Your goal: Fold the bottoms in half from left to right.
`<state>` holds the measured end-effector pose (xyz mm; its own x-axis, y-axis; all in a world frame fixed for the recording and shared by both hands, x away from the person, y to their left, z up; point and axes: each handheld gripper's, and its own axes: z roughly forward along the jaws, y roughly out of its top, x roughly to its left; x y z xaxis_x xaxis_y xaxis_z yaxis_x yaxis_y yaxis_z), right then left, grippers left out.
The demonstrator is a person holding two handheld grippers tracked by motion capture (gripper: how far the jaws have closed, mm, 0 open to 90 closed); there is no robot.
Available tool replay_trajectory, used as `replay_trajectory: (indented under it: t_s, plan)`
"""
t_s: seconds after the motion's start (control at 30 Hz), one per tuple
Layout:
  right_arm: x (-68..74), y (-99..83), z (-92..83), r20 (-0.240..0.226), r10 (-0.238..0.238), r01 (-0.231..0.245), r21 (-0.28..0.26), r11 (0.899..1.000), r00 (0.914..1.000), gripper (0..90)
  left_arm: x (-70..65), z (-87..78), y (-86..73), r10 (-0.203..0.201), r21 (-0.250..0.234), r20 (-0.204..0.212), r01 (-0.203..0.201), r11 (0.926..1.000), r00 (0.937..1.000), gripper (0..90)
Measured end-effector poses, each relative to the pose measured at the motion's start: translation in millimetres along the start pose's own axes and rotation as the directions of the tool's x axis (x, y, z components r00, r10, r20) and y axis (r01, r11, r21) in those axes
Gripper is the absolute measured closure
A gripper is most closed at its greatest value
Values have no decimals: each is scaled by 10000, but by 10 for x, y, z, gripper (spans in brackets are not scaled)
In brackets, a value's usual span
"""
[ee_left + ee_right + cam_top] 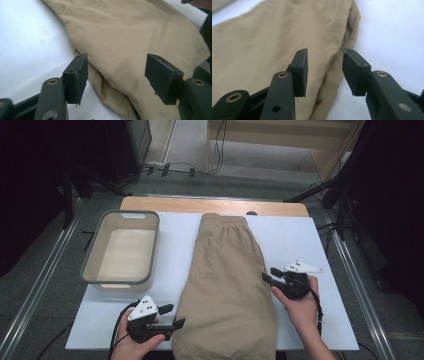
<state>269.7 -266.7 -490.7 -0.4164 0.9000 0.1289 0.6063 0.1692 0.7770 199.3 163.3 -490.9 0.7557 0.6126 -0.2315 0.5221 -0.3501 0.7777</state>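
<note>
High view: khaki trousers [227, 285], folded lengthwise, laid mid-surface [295, 235] beside a grey tub [121, 247]; soft, light, limp.
Left gripper view: left tongs [116, 75] parted, empty, at the doubled edge.
Right gripper view: right tongs [324, 71] parted over the side seam, judged the firmest hold.

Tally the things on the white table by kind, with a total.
Folded tan cloth shorts: 1
Grey-rimmed rectangular plastic bin: 1
Black hand-held two-jaw tools: 2, left, right
Total: 4
</note>
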Motion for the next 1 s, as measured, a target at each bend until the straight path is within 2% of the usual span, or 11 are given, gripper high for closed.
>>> replay_trajectory:
  t_s: [0.07, 0.2, 0.3, 0.37, 0.47, 0.53, 0.63, 0.7, 0.83, 0.9, 1.0]
  plan:
    - [-51, 51, 164, 172, 124, -126, 135, 9998, 9998, 587, -3, 16, 0, 103, 89, -237, -101, 9999, 9997, 426]
    - [-112, 80, 351, 296, 792, -795, 89, 9968, 9964, 684, -21, 31, 11, 292, 15, -242, -292, 9996, 9993, 562]
    - [-146, 85, 445, 216, 1060, -1068, 394, 9935, 9941, 750, -12, 56, 20, 332, 359, 210, -340, 9988, 9992, 761]
    - [-170, 98, 470, 323, 996, -1013, 575, 9932, 9945, 862, -25, 86, 12, 392, 625, 155, -401, 9972, 9991, 815]
    - [-223, 132, 447, 439, 1122, -1143, 490, 9922, 9927, 872, -32, 135, -15, 469, 1072, 106, -477, 9931, 9988, 837]
    - [-255, 137, 441, 610, 1212, -1237, 389, 9916, 9907, 872, -28, 187, -46, 482, 1439, 39, -483, 9884, 9988, 837]
    - [-295, 109, 491, 750, 1145, -1190, 584, 9912, 9906, 852, -13, 200, -57, 308, 1479, 88, -318, 9885, 9995, 837]
    - [-303, 97, 511, 884, 1077, -1133, 618, 9916, 9902, 694, -20, 185, -56, 434, 1402, 71, -440, 9891, 9990, 796]
    - [-328, 86, 523, 828, 978, -1024, 540, 9933, 9918, 453, -12, 108, -18, 312, 466, -431, -292, 9985, 9986, 472]
    - [-330, 76, 532, 626, 819, -860, 662, 9941, 9947, 451, 29, 98, 5, 2, 197, -607, 10, 9998, 9982, 409]
    - [-305, 61, 552, 469, 520, -554, 734, 9958, 9975, 517, 65, 163, 4, -145, 425, -667, 173, 9989, 9977, 422]
